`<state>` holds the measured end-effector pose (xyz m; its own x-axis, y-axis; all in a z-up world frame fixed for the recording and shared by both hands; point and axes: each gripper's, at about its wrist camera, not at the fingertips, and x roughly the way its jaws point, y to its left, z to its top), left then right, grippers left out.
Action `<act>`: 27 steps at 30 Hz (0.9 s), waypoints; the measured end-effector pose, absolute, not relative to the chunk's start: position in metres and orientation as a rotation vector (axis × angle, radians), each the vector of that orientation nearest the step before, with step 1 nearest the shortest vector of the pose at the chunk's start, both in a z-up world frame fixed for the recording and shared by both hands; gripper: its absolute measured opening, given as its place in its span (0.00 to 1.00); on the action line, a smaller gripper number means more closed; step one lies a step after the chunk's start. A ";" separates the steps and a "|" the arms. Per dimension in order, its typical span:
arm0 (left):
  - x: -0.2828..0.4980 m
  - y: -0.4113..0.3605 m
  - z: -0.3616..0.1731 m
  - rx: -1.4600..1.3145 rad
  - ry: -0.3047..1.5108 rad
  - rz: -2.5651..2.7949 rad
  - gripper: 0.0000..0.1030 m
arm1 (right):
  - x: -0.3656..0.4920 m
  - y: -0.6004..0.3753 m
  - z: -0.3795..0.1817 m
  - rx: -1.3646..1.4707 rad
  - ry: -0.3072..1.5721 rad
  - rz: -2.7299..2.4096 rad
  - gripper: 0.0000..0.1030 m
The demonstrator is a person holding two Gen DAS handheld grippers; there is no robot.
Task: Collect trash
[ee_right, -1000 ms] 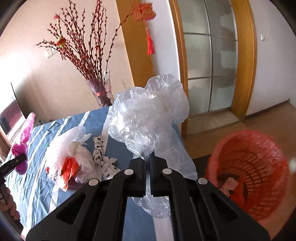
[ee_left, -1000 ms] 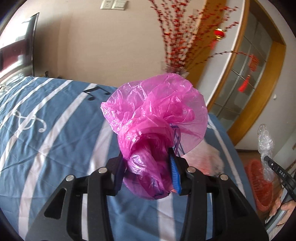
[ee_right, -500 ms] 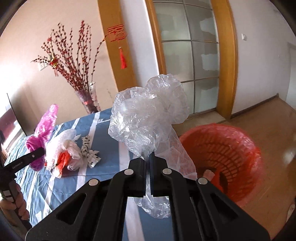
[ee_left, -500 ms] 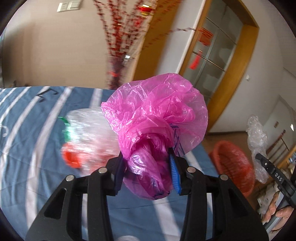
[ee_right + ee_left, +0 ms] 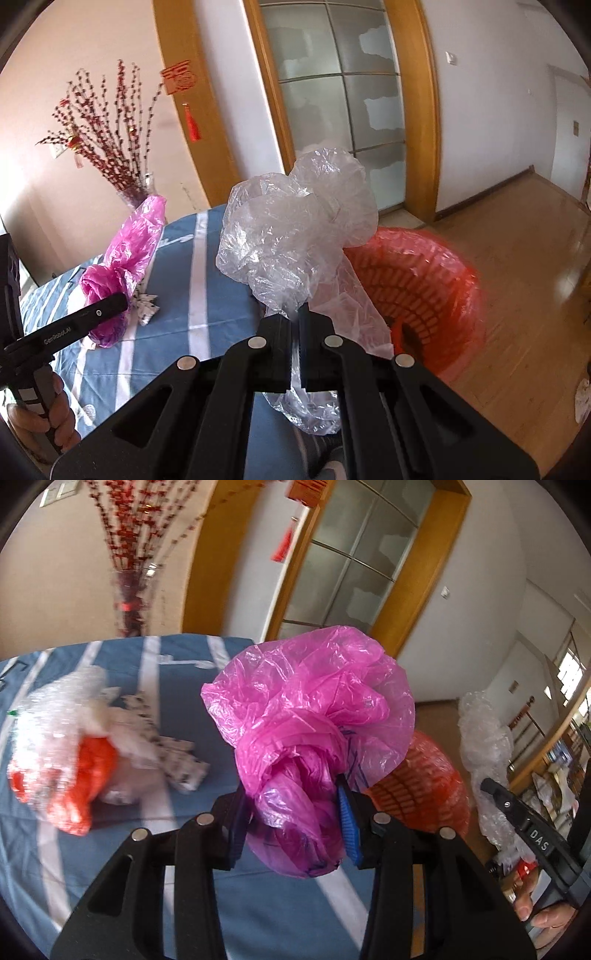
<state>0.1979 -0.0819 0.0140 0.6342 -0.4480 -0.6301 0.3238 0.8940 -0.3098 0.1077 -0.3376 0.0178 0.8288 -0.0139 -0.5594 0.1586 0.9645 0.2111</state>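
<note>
Grippers hold bags; basket near.

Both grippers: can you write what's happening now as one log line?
left gripper: shut on pink bag | right gripper: shut on clear bag | red basket: beside table, awaiting both

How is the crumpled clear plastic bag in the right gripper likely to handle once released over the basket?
The crumpled clear plastic bag looks thin and puffed, so probably very light and floppy. Pinched in the right gripper, its loose tail droops. It may drift or cling rather than drop straight into the red mesh basket.
</note>
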 end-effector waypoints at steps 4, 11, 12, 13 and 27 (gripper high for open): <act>0.198 -0.109 0.009 -0.159 0.788 -0.491 0.41 | 0.107 -0.355 0.011 0.286 0.596 -0.120 0.03; 0.205 -0.157 -0.001 -0.108 0.818 -0.563 0.41 | 0.107 -0.377 -0.001 0.323 0.604 -0.152 0.03; 0.207 -0.160 -0.002 -0.105 0.822 -0.569 0.41 | 0.107 -0.381 -0.002 0.328 0.605 -0.156 0.03; 0.210 -0.166 -0.004 -0.101 0.828 -0.578 0.41 | 0.107 -0.384 -0.003 0.335 0.605 -0.160 0.03; 0.229 -0.222 -0.027 -0.063 0.888 -0.652 0.41 | 0.113 -0.424 -0.016 0.397 0.603 -0.234 0.03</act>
<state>0.2293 -0.2218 -0.0272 0.4521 -0.5526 -0.7002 0.5025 0.8064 -0.3119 0.1134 -0.4236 -0.0156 0.8004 -0.0979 -0.5914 0.3264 0.8987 0.2929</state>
